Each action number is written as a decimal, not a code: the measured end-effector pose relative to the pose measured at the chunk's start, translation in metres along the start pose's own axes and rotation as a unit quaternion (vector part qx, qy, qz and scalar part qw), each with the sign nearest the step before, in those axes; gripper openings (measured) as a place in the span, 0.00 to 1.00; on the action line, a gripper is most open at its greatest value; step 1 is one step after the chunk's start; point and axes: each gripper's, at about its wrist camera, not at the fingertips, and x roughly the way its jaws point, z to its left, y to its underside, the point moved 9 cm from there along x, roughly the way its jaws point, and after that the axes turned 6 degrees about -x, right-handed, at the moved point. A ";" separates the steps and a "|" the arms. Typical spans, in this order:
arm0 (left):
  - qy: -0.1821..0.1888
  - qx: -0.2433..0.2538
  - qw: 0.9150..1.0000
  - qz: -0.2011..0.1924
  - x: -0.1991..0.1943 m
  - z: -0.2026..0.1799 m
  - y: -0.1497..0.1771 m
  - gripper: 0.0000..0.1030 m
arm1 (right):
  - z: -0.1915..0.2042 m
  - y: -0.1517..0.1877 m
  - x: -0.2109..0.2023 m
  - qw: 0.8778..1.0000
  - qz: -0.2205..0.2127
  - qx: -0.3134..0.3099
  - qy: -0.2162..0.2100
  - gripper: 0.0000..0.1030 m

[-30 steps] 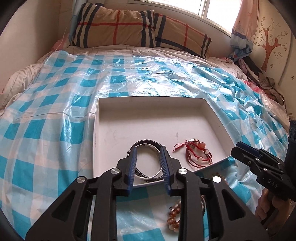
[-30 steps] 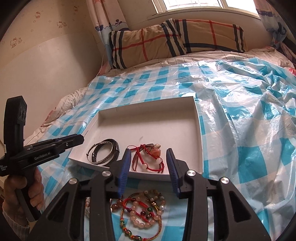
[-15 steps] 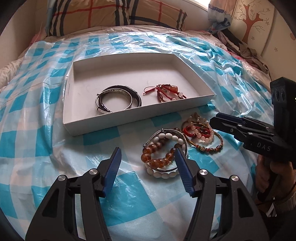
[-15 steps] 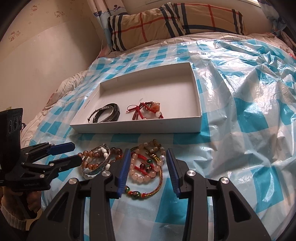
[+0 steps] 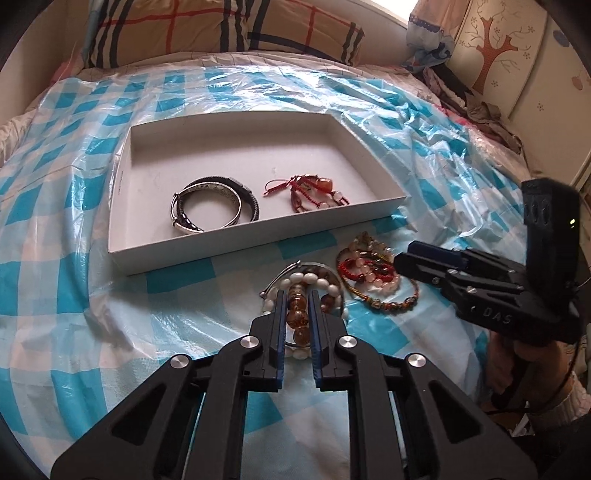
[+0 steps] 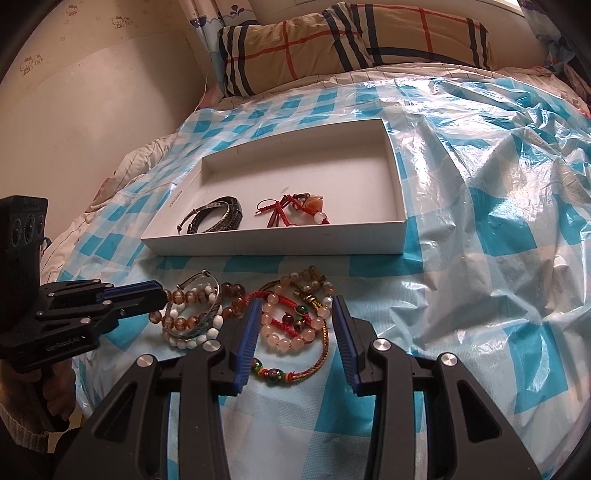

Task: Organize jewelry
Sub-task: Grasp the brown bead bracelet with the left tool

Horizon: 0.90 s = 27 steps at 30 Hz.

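Note:
On the blue-checked plastic sheet stands a white box [image 5: 240, 240] [image 6: 273, 245] holding black and silver bangles [image 5: 214, 203] [image 6: 214, 218] and a red cord bracelet [image 5: 310, 192] [image 6: 295, 210]. In front of it lie an amber bead bracelet [image 5: 297, 317] [image 6: 232, 290], a white bead bracelet [image 5: 317, 282] and a silver bangle. My left gripper [image 5: 295, 293] [image 6: 157, 295] is closing, its pads pressing the amber beads. My right gripper [image 6: 295, 302] [image 5: 400, 260] stands open, straddling a pile of pink-bead and red-cord bracelets [image 6: 291, 325] [image 5: 369, 273] without touching them.
A plaid pillow [image 5: 221, 33] [image 6: 351, 40] lies at the head of the bed. The crinkled plastic sheet [image 6: 498, 221] spreads to the right of the box. Clothes [image 5: 480, 99] are heaped by the far right wall. A hand [image 5: 517, 362] grips the right tool's handle.
Both grippers drew back from the box and sank over the loose bracelets. The left one opened wide around the bead pile, then closed on the amber beads. The right one kept its opening.

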 end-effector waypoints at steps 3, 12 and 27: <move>0.023 -0.007 0.999 -0.021 -0.021 -0.006 -0.012 0.10 | 0.001 0.001 -0.005 1.000 -0.001 -0.003 0.001 0.38; 0.048 -0.029 0.996 -0.075 -0.073 -0.003 -0.043 0.10 | 0.020 0.004 -0.006 1.000 0.008 -0.026 -0.016 0.38; 0.048 -0.047 0.995 -0.066 -0.062 0.013 -0.034 0.10 | -0.009 -0.005 0.032 0.997 0.047 -0.035 0.053 0.38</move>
